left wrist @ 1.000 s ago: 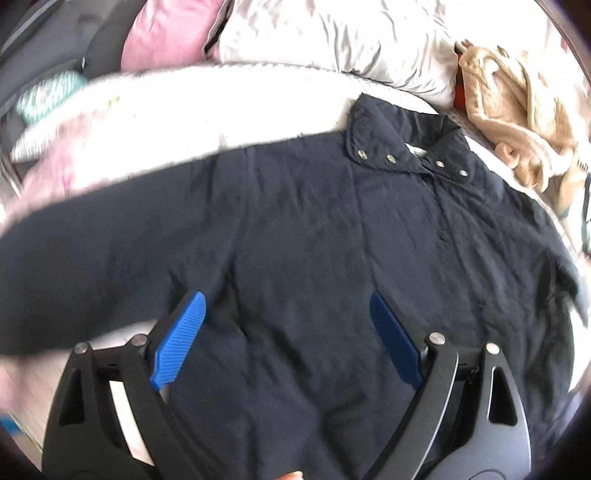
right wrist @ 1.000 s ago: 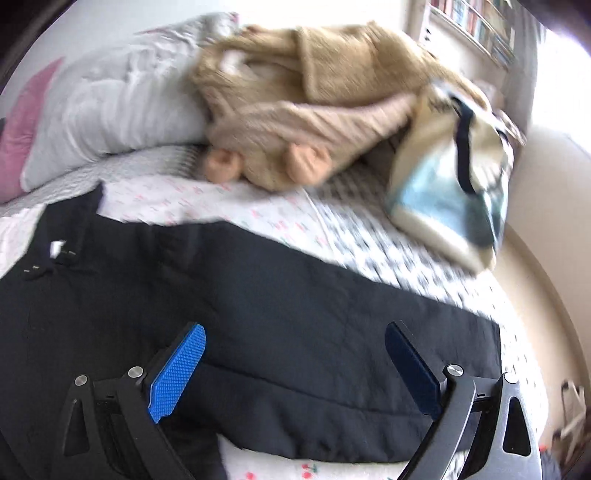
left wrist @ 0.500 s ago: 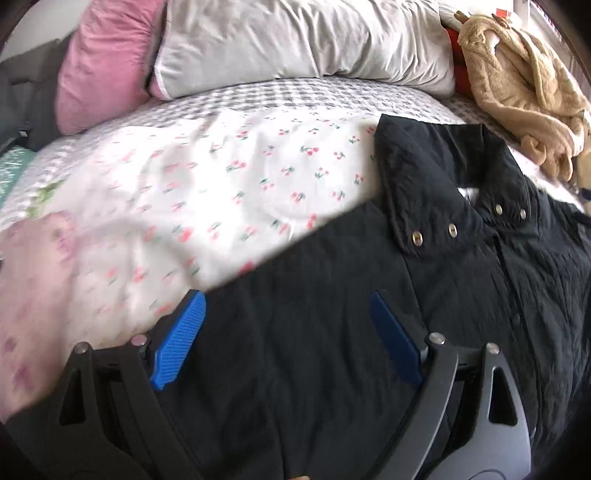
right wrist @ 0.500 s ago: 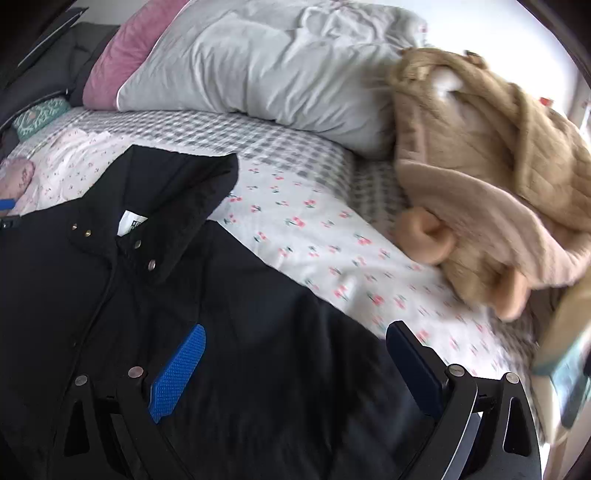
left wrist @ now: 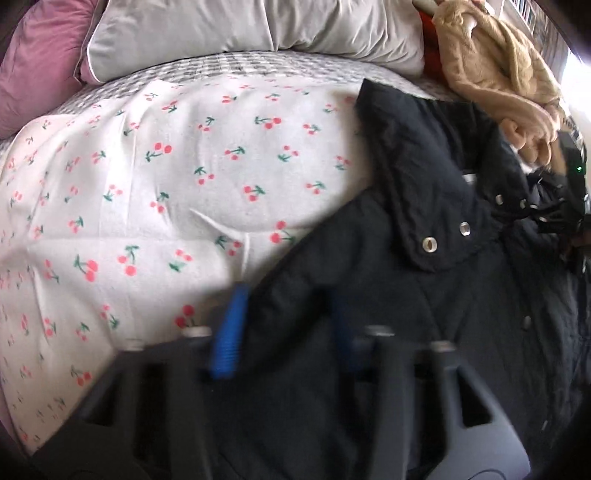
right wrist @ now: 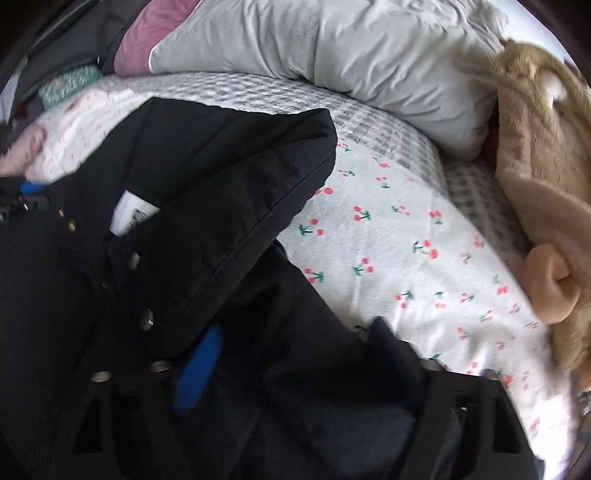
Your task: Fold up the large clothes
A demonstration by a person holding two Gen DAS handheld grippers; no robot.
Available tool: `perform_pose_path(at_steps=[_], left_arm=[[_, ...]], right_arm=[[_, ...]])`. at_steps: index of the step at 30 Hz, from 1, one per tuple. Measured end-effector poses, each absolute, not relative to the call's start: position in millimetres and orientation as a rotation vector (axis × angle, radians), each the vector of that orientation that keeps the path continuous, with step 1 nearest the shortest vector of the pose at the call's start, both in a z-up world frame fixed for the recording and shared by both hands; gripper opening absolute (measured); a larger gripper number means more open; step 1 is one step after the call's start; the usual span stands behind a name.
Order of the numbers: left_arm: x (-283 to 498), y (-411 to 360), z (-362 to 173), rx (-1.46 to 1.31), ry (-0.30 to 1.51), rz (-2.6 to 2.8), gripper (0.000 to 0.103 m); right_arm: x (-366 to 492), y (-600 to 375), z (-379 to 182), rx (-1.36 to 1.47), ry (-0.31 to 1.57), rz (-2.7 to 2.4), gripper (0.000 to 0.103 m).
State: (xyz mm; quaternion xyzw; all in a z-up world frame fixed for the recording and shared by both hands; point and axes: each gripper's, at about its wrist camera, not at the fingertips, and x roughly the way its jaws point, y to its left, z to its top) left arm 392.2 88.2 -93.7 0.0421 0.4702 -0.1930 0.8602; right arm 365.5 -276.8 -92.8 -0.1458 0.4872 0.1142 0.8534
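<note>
A black quilted jacket (left wrist: 406, 295) with snap buttons lies front-up on the cherry-print bed sheet (left wrist: 184, 184), its collar (left wrist: 413, 177) toward the pillows. My left gripper (left wrist: 288, 332) is low over the jacket's left shoulder edge. Its jaws are closing, blurred, with the shoulder fabric between the blue pads. In the right wrist view the same jacket (right wrist: 110, 295) shows a white neck label (right wrist: 129, 218). My right gripper (right wrist: 295, 362) sits on the other shoulder beside the collar (right wrist: 240, 166). Its jaws are closing too, still wide, with fabric between them.
A grey pillow (left wrist: 258, 33) and a pink pillow (left wrist: 33, 62) lie at the head of the bed. A heap of tan fleece (right wrist: 535, 184) lies on the right side of the bed. Bare sheet shows on both sides of the jacket.
Both grippers have travelled up the jacket to the shoulders by the collar and come down onto it. Both pairs of jaws have narrowed, the left far more than the right.
</note>
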Motion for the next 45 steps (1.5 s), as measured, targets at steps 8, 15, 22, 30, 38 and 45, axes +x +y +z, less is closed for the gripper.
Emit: perform_pose_path(at_steps=[8,15,22,30,38,45], left_arm=[[365,88,-64,-0.042,0.835,-0.268,0.008],[376,98,-4,-0.107,0.606,-0.188,0.002],[422,140,-30,-0.332,0.745,-0.104,0.005],[415,90,-60,-0.011,0.905,-0.328,0.076],[417,82,-80,0.083,1.027,-0.346,0.049],[379,62,-65,0.126,0.951,-0.287,0.008]], right_arm=[[326,-243,-70,-0.403,0.826,0.147,0.009],[328,-235,-27,-0.412,0.662,0.035,0.009],[369,-249,-93,-0.400,0.910,0.010,0.023],[360,-291,-71,-0.205,0.935,0.157,0.076],[376,-276,-105,-0.388,1.036,0.212,0.065],[333,-237,-98,-0.547,0.848,0.101,0.009]])
